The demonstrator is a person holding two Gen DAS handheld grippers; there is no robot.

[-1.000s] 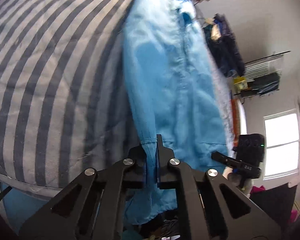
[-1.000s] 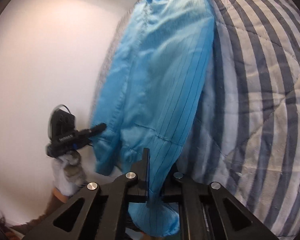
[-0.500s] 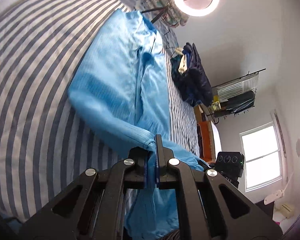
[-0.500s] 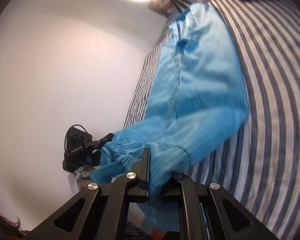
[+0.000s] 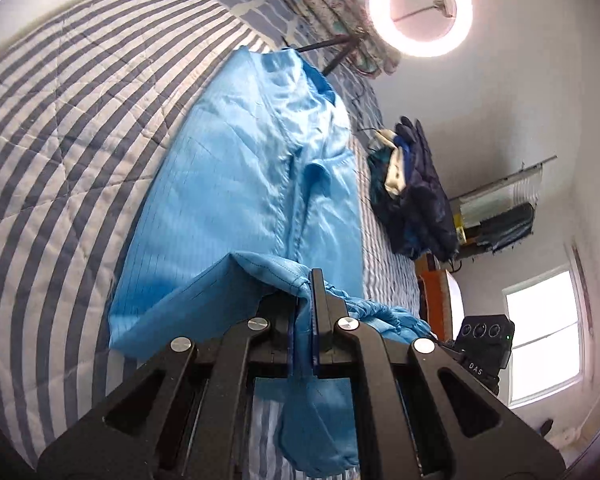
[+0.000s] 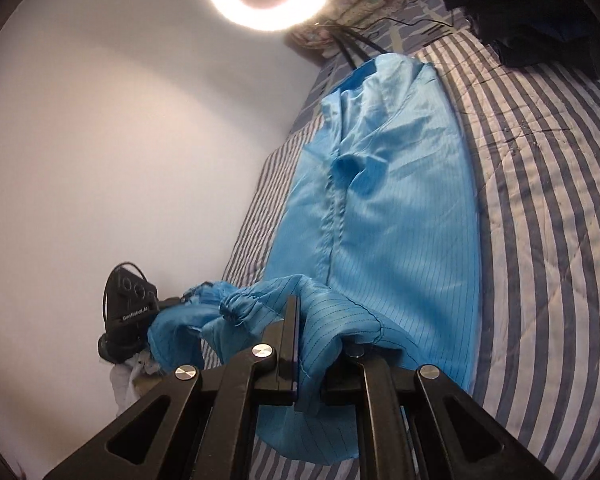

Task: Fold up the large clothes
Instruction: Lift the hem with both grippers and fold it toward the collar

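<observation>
1. Lying lengthwise on the striped quilt (image 5: 60, 128), the blue garment (image 5: 252, 184) is spread flat over most of its length, collar end toward the far side of the bed, near the ring light (image 5: 420, 8).
2. Its near end is lifted off the quilt and doubled over the flat part, carried by both grippers.
3. The left gripper (image 5: 306, 300) has its fingers pinched together on the garment's near edge; a fold of blue cloth hangs down between its arms.
4. The right gripper (image 6: 304, 332) is likewise clamped on the blue fabric, which bunches over its right finger and spills below.
5. In the right wrist view the left gripper's body shows at the left, with a gathered cuff (image 6: 240, 300) of the garment between the two grippers.
6. In the left wrist view the right gripper's body shows at the lower right, before a window (image 5: 544, 336).
7. A heap of dark clothes (image 5: 416, 196) lies on the bed well apart from the blue garment; what pieces it holds is hard to tell.
</observation>
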